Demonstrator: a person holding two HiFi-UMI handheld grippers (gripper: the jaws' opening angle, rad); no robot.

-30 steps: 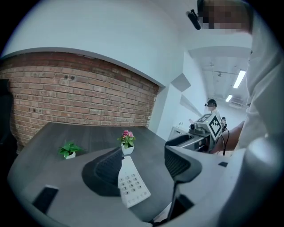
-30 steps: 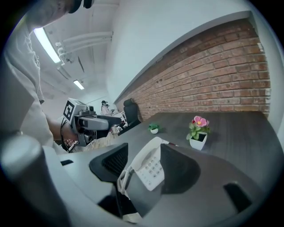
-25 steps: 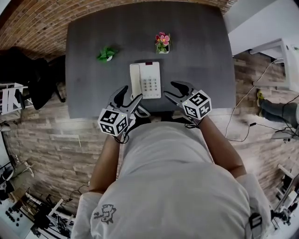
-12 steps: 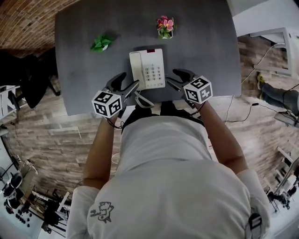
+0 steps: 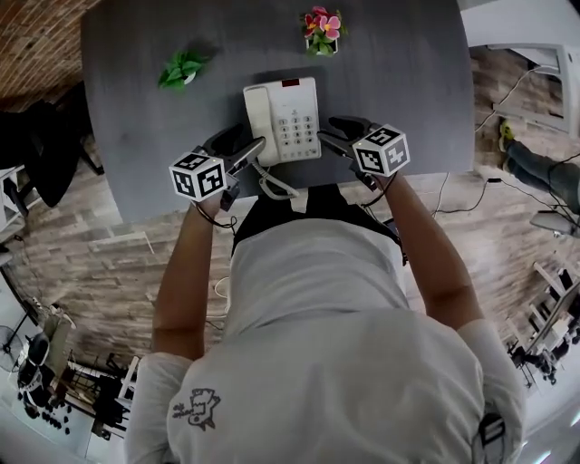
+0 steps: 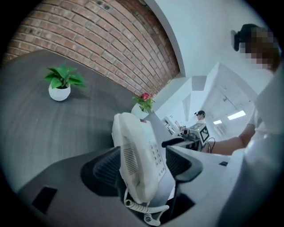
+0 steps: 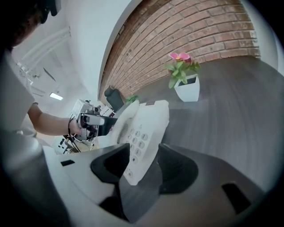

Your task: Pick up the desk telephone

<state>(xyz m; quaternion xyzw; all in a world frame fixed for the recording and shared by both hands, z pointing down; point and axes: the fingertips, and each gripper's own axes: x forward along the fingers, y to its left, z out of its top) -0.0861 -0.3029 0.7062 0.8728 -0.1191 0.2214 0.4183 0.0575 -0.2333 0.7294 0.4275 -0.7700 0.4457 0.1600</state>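
Gripper views alone show telephone (image 6: 133, 146) within released left gripper (image 6: 143, 165) and closing right gripper (image 7: 144, 166).

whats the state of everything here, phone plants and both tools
desk telephone, lying flat, not lifted
handset, seated on its cradle
cord, coiled, slack
left tool, open, phone's handset side between its jaws
right tool, jaws closing, phone's keypad side between them, no grip yet
green plant, upright
flowering plant, upright
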